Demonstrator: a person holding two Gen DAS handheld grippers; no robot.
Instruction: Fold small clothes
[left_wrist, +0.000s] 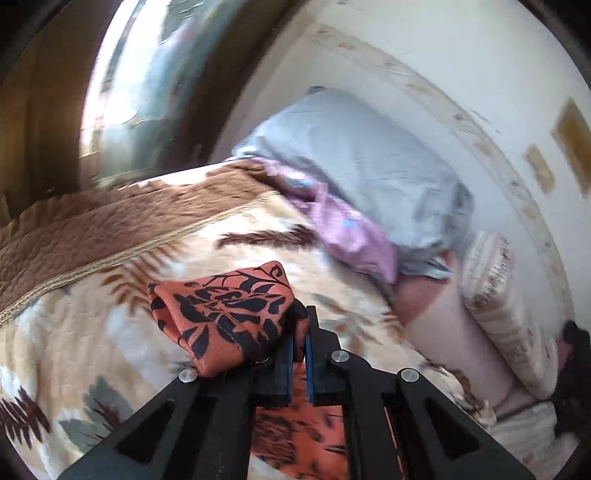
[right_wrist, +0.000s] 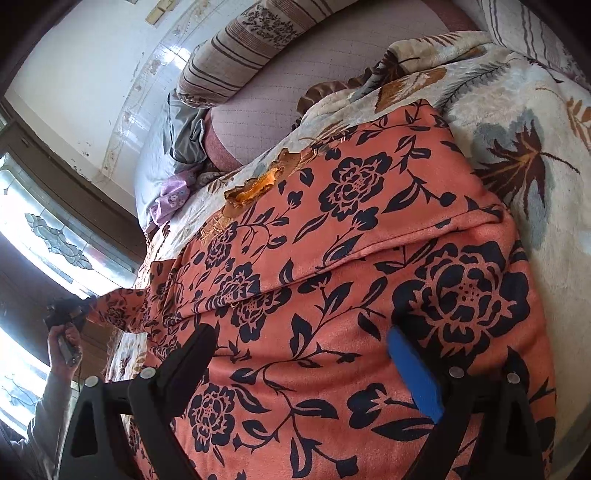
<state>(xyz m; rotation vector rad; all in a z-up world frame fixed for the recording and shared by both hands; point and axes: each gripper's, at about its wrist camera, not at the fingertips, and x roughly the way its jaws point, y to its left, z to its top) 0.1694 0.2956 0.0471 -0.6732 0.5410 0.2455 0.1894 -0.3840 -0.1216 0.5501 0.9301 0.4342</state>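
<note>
Leaf-print blanket (left_wrist: 110, 325) under orange garment (right_wrist: 332, 258)

Orange garment (right_wrist: 332, 295) w/ black flower print lies spread on the bed, one fold line across the middle. Its left corner (left_wrist: 221, 314) is lifted off the bed and pinched, the rest approx. flat.

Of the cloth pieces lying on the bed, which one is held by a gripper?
The orange garment with black flowers: the left gripper pinches its corner. The purple cloth and grey cloth lie untouched by the wall.
</note>
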